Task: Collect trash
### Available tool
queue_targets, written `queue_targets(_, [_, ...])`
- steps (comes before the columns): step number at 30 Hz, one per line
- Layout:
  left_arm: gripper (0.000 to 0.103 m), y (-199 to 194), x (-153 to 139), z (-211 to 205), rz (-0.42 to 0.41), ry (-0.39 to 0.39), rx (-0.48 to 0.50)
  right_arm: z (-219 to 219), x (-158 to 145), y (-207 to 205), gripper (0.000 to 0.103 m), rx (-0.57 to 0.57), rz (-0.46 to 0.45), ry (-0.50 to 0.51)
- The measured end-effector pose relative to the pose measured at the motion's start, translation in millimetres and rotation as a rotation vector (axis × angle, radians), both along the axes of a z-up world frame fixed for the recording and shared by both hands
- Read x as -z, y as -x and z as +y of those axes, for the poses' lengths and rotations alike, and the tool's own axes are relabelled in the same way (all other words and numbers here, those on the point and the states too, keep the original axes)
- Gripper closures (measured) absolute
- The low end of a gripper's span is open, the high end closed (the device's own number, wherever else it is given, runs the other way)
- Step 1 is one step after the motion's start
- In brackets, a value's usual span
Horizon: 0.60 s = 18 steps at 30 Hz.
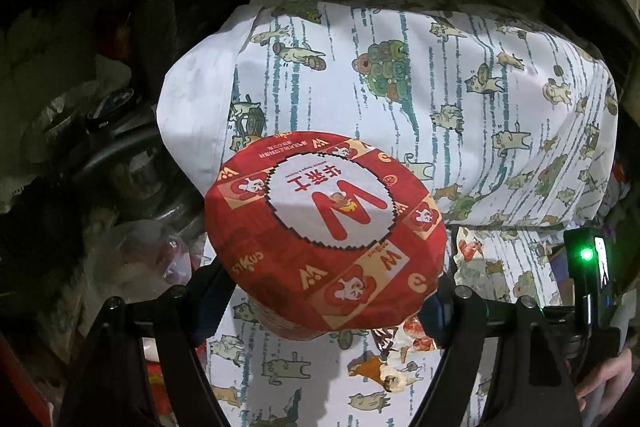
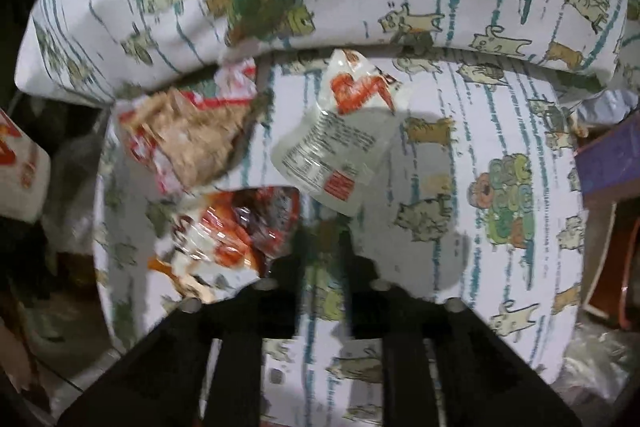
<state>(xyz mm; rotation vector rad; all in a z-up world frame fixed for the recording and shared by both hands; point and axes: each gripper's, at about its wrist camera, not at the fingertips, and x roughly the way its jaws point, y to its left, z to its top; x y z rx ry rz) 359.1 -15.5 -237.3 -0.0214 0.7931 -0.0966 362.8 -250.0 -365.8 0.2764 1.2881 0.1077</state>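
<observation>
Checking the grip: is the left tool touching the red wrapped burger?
Touching. The left wrist view shows the left tool with both fingers pressed against the red wrapped burger.

Red wrapper (image 1: 326, 233) (held); packets (image 2: 340, 143) lying.

Both wrist views close, angled down, sharing the cat-print bedding (image 1: 460, 99).

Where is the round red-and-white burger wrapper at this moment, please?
In the left wrist view, the burger wrapper sits low and central, held between the left gripper's fingers above the cat-print sheet.
</observation>
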Motion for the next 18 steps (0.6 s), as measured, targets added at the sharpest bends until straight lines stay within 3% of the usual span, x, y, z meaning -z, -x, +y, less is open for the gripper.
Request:
queue_targets(4, [0.023, -3, 2, 0, 0.015, 0.013, -0.015, 9, 6, -4, 0.073, 0.018, 0.028, -0.006])
queue_targets(11, [0.023, -6, 3, -1, 0.024, 0.016, -0.013, 23, 35, -3, 0.084, -0.014, 0.105, -0.002])
queue_targets(16, [0.023, -5, -1, 0, 0.014, 0.008, -0.005, 48, 43, 10, 0.085, -0.165, 0.154, -0.032])
queue_targets(18, [0.023, -4, -4, 2, 0.004, -0.002, -0.008, 59, 40, 17, 0.085, -0.212, 0.147, 0.009])
